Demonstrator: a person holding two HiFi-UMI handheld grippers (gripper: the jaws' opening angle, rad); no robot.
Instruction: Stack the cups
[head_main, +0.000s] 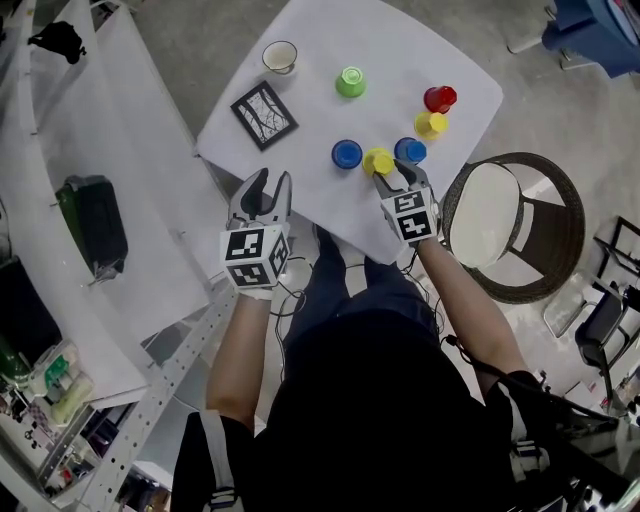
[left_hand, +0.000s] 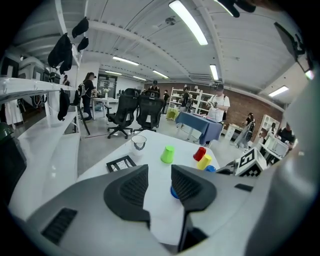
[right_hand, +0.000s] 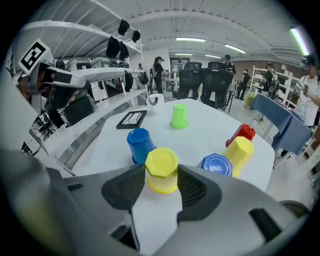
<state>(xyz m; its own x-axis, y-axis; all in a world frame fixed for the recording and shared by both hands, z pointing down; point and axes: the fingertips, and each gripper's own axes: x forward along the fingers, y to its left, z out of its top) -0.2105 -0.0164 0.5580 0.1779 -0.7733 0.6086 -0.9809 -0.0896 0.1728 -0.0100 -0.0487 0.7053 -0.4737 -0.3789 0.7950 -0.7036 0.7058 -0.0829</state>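
Grip, right gripper (head_main: 392, 174): clamped on inverted yellow cup (right_hand: 161, 170).
Grip, left gripper (left_hand: 159, 186): released, nothing between jaws.

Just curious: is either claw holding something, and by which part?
The right claw grips the nearest yellow cup by its sides; the left claw holds nothing.

White counter (head_main: 400, 40): inverted green cup (head_main: 350, 81), red cup (head_main: 439, 98), rear yellow cup (head_main: 431, 124), front yellow cup (head_main: 378, 161), blue cup (head_main: 347, 154), second blue cup (head_main: 410, 150), glass (head_main: 280, 56), black card (head_main: 264, 115).
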